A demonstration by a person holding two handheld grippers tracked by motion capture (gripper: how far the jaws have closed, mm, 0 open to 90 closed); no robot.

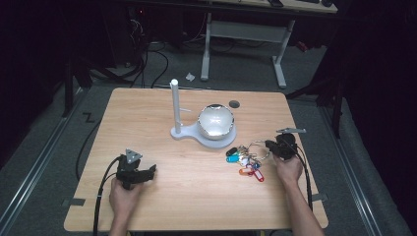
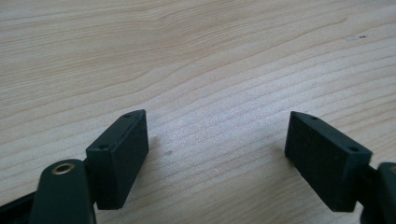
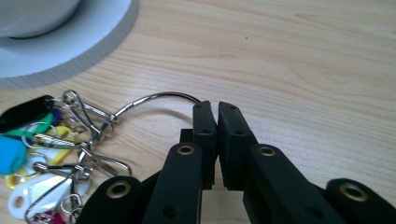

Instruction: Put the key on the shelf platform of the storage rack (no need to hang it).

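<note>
Shown at the right of the light wooden table, the right gripper has its two black jaws pressed together on the large silver wire key ring, which carries a bunch of coloured plastic key tags — black, teal, yellow, white, orange and red. Ring and tags lie flat on the wood, just near and right of the white stand with a round base bearing a shiny silver dome; a white upright post with a small side peg rises from the stand's left end. At the near left, well apart, the left gripper rests low over bare wood, jaws spread wide with nothing between them.

Risks, as judged from this moment: the jaws bite only a thin, smooth wire, so the ring could pivot or slip out on lifting — the hanging tags would pull it downward. Swinging tags might also strike the dome or snag the stand's rim if the ring is carried toward the post.
</note>
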